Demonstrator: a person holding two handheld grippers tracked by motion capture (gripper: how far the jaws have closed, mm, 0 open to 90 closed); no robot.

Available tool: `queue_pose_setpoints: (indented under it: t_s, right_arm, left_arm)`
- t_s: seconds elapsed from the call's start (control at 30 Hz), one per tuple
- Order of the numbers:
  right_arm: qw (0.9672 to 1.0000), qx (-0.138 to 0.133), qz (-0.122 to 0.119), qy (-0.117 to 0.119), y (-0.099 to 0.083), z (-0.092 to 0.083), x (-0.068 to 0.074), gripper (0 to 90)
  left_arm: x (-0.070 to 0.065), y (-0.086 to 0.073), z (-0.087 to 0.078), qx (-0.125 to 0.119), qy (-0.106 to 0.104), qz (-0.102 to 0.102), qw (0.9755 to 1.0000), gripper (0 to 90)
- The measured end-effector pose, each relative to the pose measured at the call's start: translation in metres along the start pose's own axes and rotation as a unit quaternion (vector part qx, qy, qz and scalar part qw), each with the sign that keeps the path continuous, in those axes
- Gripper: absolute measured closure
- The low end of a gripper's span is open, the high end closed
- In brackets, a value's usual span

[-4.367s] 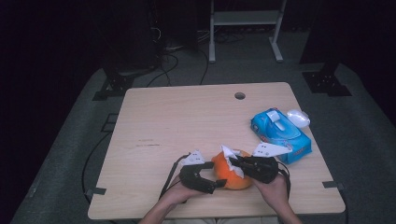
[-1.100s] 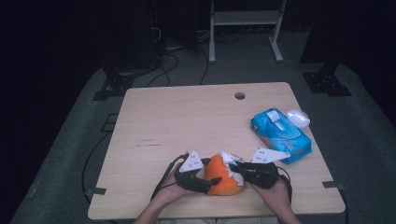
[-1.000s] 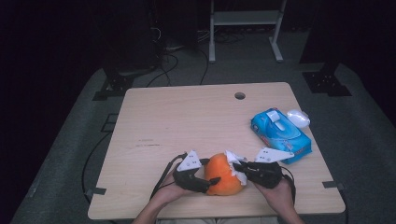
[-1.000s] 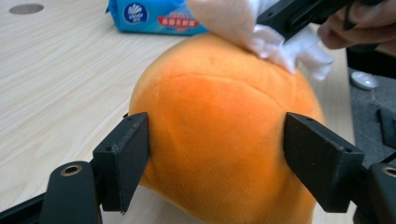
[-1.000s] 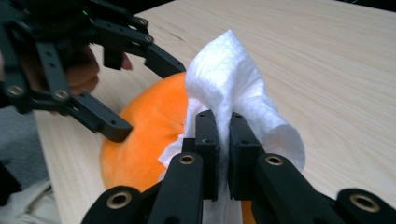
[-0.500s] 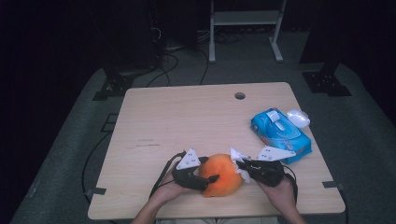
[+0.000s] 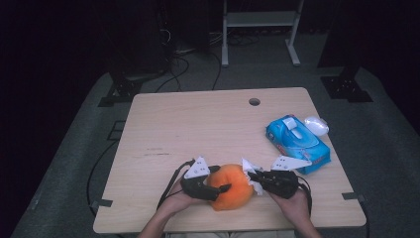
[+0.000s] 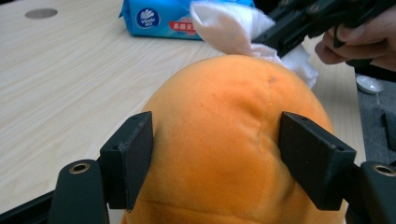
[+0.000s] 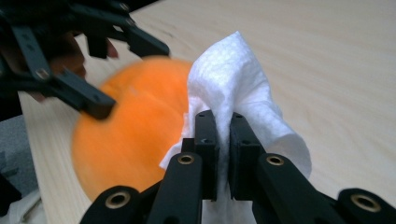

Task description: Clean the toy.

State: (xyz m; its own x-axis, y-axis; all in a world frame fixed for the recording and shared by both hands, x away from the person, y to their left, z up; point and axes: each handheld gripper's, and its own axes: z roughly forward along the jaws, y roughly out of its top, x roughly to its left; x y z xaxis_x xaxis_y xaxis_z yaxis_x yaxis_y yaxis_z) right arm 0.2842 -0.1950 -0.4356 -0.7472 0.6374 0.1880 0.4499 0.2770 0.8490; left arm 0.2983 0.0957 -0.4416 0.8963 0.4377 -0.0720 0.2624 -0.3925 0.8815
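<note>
Left claw (image 8: 215, 154) has just been closing around the orange plush (image 8: 229, 149), pads seemingly touching its sides; plush's underside hidden. Right claw (image 9: 223, 154) clamps a tissue (image 9: 238, 88).

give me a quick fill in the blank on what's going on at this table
1. The right gripper is shut on a white ____.
2. The left gripper has its jaws on either side of a soft toy coloured ____.
3. The tissue pack near the table's right edge is ____.

Missing words: tissue; orange; blue

Orange plush toy (image 9: 130, 140) blurred in right gripper view, base cut off – tissue (image 9: 243, 93) bottom too
</note>
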Motion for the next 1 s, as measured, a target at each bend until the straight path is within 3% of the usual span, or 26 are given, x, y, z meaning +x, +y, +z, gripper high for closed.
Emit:
queue_pose_setpoints:
  t_s: [0.07, 0.13, 0.23, 0.27, 0.33, 0.47, 0.53, 0.6, 0.63, 0.67, 0.73, 0.8, 0.87, 0.93, 1.0]
  right_arm:
    - [1.0000, -0.004, 0.006, 0.005, 0.000, 0.000, 0.000, 83.0]
    - [0.9999, -0.013, -0.003, 0.009, 0.005, -0.002, 0.006, 83.1]
    - [0.9982, -0.036, -0.011, 0.046, 0.012, -0.001, 0.016, 83.0]
    - [0.9980, -0.035, -0.020, 0.048, 0.014, 0.000, 0.020, 82.9]
    - [0.9983, -0.026, -0.030, 0.042, 0.013, 0.003, 0.020, 83.0]
    - [0.9998, -0.015, 0.006, 0.015, 0.005, 0.001, 0.001, 83.0]
    - [0.9995, -0.018, 0.019, 0.019, 0.002, 0.001, -0.003, 83.0]
    - [0.9996, -0.019, 0.013, 0.018, 0.003, 0.002, 0.000, 83.0]
    - [0.9996, -0.018, 0.011, 0.018, 0.004, 0.003, 0.000, 83.0]
    - [0.9996, -0.018, 0.011, 0.017, 0.004, 0.004, 0.000, 83.0]
    - [0.9996, -0.017, 0.016, 0.014, 0.004, 0.005, -0.004, 83.1]
    - [0.9995, -0.018, 0.025, 0.009, 0.004, 0.005, -0.007, 83.3]
    - [0.9993, -0.020, 0.031, 0.007, 0.004, 0.005, -0.009, 83.5]
    - [0.9992, -0.028, 0.029, 0.004, 0.007, 0.002, -0.009, 83.5]
    - [0.9985, -0.044, 0.030, 0.015, 0.011, -0.001, -0.008, 83.5]
  left_arm:
    - [-0.002, 0.000, 0.000, -0.003, -0.003, 0.001, 1.0000, 27.8]
    - [-0.004, 0.000, 0.000, -0.004, -0.002, 0.006, 1.0000, 27.7]
    - [-0.006, 0.000, 0.002, -0.006, -0.003, 0.012, 0.9999, 27.8]
    - [-0.006, 0.000, 0.002, -0.005, -0.004, 0.013, 0.9999, 27.7]
    - [-0.006, 0.000, 0.002, -0.006, -0.004, 0.010, 0.9999, 27.7]
    - [-0.008, 0.000, 0.002, -0.007, -0.008, 0.013, 0.9999, 27.5]
    - [-0.006, 0.001, 0.003, -0.010, -0.010, 0.005, 0.9999, 24.9]
    - [-0.003, 0.003, 0.006, -0.007, 0.010, -0.014, 0.9998, 14.2]
    - [-0.001, 0.002, 0.010, -0.005, 0.012, -0.028, 0.9995, 7.9]
    - [0.000, 0.001, 0.013, -0.004, 0.008, -0.035, 0.9993, 7.6]
    - [-0.002, 0.002, 0.016, 0.001, 0.008, -0.020, 0.9998, 14.4]
    - [-0.008, 0.008, 0.015, -0.004, 0.029, 0.028, 0.9992, 29.9]
    - [-0.014, 0.012, 0.013, -0.020, 0.046, 0.060, 0.9970, 39.5]
    - [-0.020, 0.015, 0.011, -0.029, 0.077, 0.094, 0.9921, 43.8]
    - [-0.024, 0.016, 0.013, -0.035, 0.104, 0.119, 0.9868, 44.9]
